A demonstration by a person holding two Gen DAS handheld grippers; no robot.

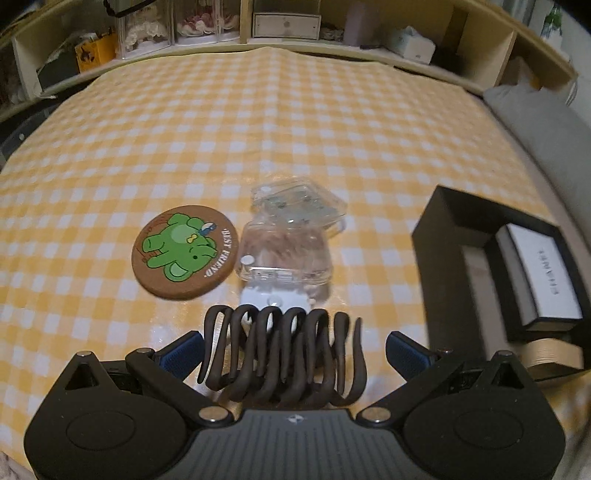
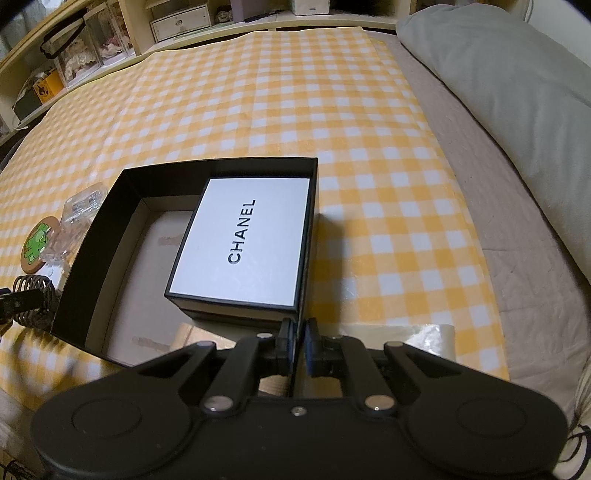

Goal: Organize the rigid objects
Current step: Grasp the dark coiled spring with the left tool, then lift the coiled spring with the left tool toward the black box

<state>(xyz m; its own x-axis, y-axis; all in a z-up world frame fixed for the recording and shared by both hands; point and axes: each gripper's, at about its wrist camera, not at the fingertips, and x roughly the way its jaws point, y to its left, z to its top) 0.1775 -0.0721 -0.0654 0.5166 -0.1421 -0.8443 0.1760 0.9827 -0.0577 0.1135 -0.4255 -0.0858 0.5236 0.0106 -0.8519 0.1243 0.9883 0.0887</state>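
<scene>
A dark brown hair claw clip [image 1: 282,356] lies between the fingers of my left gripper [image 1: 295,352], whose jaws stand wide apart on either side of it. Beyond it lie a white object [image 1: 275,302], two clear plastic cases [image 1: 291,232] and a round cork coaster with a green elephant [image 1: 184,251]. My right gripper [image 2: 299,345] is shut on the near right wall of a black open box [image 2: 308,206]. A white Chanel box [image 2: 243,243] sits inside it. The clip [image 2: 31,302] shows left of the box in the right wrist view.
A yellow checked cloth [image 1: 258,122] covers the surface. A tape roll [image 1: 550,354] lies against the black box's near side. A grey pillow [image 2: 509,88] lies at the right. Shelves with boxes and clear containers [image 1: 192,22] run along the back.
</scene>
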